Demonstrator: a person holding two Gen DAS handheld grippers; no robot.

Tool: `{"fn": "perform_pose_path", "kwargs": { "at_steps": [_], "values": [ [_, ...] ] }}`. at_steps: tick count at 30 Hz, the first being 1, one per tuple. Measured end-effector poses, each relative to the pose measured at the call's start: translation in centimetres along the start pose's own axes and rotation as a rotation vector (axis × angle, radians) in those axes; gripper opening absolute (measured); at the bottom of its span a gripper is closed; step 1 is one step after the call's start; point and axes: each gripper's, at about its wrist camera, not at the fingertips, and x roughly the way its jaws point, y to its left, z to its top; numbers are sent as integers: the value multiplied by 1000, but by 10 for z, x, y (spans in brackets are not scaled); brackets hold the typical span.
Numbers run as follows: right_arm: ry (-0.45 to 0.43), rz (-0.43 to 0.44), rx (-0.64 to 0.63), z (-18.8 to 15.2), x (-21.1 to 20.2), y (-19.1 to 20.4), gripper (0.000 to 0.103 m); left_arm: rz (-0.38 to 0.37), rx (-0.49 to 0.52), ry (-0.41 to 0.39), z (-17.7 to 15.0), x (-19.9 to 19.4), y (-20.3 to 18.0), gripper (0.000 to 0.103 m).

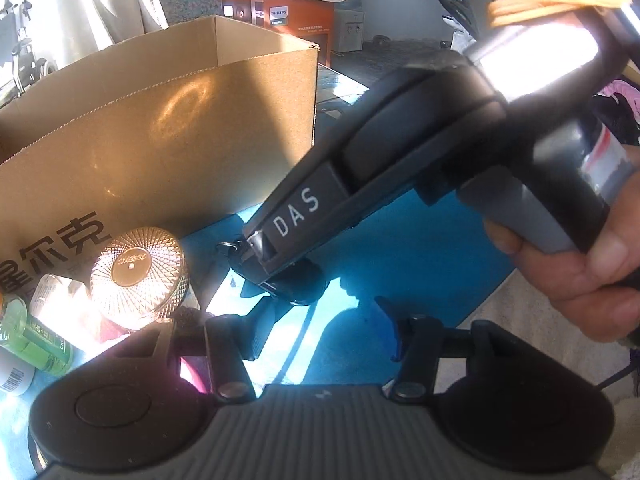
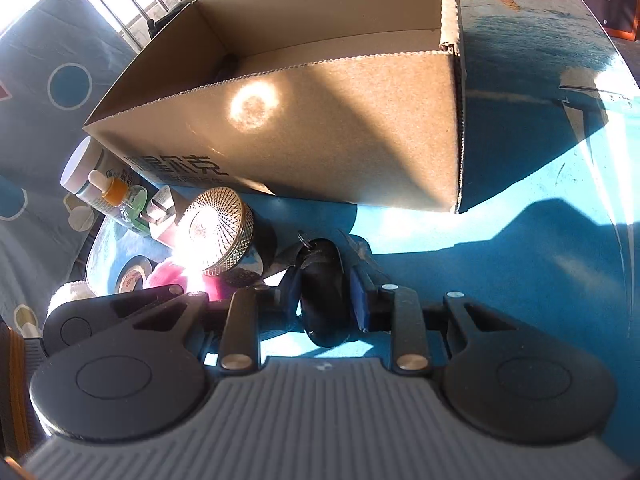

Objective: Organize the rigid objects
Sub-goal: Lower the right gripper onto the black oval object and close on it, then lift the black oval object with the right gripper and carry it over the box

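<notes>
In the right wrist view my right gripper (image 2: 326, 298) is shut on a black oval key fob (image 2: 324, 320); its blue pads (image 2: 359, 300) press both sides and a key ring (image 2: 306, 239) sticks out at the far end. The left wrist view shows that same right gripper (image 1: 260, 258) from the side, fob (image 1: 298, 286) at its tip just above the blue table cloth (image 1: 400, 240). My left gripper (image 1: 320, 340) stands open close behind, with only cloth between its fingers. An open cardboard box (image 2: 320, 128) stands just beyond.
Left of the fob stand a round gold patterned case (image 2: 220, 236), a green bottle (image 2: 124, 200), a white bottle (image 2: 80, 168), a tape roll (image 2: 134, 276) and a pink item (image 2: 170, 276). A hand (image 1: 580, 272) holds the right gripper's handle. Orange boxes (image 1: 296, 12) stand behind.
</notes>
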Motion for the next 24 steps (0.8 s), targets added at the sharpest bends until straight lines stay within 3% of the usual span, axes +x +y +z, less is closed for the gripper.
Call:
{"fn": "perform_pose_path", "kwargs": {
  "at_steps": [11, 19, 24],
  "values": [
    [-1, 38, 148, -36, -26, -28, 22, -25, -4, 25, 0, -5, -4, 50],
    [-73, 95, 196, -24, -37, -39, 24, -18, -59, 31, 10, 0, 19, 50],
    [-69, 103, 210, -10, -25, -45, 24, -47, -121, 41, 15, 10, 34, 48]
  ]
}}
